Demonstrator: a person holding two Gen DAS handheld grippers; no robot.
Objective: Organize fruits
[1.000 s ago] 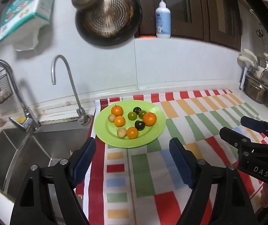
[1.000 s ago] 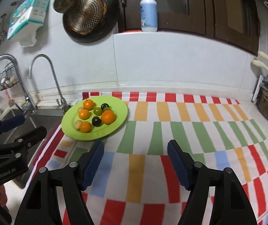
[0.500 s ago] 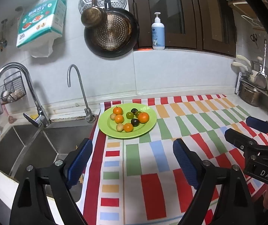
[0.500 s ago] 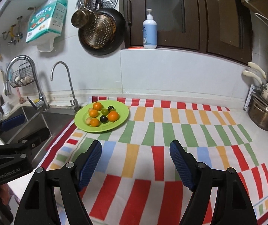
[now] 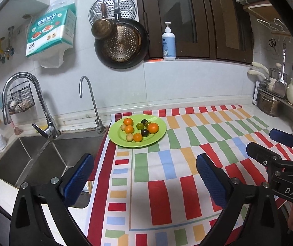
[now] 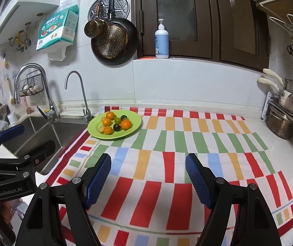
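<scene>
A green plate (image 5: 157, 139) (image 6: 135, 127) sits at the back left of a striped cloth (image 5: 197, 143) (image 6: 187, 143), next to the sink. It holds several small fruits: orange ones such as the biggest (image 5: 153, 128) (image 6: 126, 124), green ones (image 5: 140, 125), dark ones (image 5: 144, 132) and pale ones (image 5: 129, 137). My left gripper (image 5: 144, 176) is open and empty, well in front of the plate. My right gripper (image 6: 148, 176) is open and empty over the cloth's front half, to the right of the plate.
A steel sink (image 5: 29, 160) with two taps (image 5: 94, 104) lies left of the cloth. Pots and a kettle stand on a rack (image 5: 277, 102) at the right. Pans (image 5: 121, 45) hang on the wall and a lotion bottle (image 5: 168, 43) stands on the ledge.
Both grippers have pulled back and risen away from the plate, so the plate looks smaller and farther. Both stay open and empty. The fruits have not moved.
</scene>
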